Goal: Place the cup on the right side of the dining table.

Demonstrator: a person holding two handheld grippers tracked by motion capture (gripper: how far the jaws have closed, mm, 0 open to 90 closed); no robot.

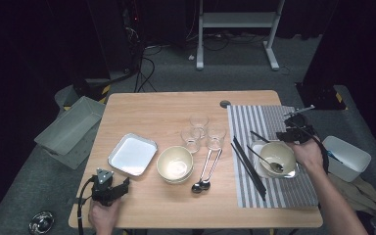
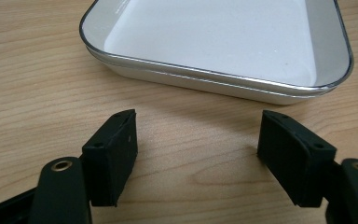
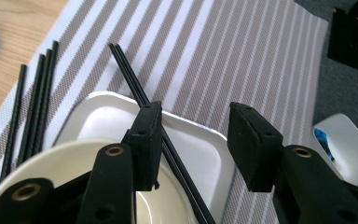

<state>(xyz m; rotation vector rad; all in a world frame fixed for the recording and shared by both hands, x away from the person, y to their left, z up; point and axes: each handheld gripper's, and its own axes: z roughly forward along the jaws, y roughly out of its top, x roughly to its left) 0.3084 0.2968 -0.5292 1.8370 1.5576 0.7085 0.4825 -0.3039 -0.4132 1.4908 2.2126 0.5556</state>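
With its jaws apart and empty, the right gripper [image 1: 293,131] hovers at the bowl's [image 1: 277,155] one o'clock; next, retrieving remaining chopsticks [image 1: 247,165] demands alignment

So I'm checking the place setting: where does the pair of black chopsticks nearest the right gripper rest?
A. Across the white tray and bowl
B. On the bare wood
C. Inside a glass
A: the chopsticks lie across the white tray and the bowl.

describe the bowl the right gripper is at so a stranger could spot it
Find the striped placemat on the table's right side. The cream bowl sits there on a white square plate, with a spoon inside; the other bowl rests on bare wood.
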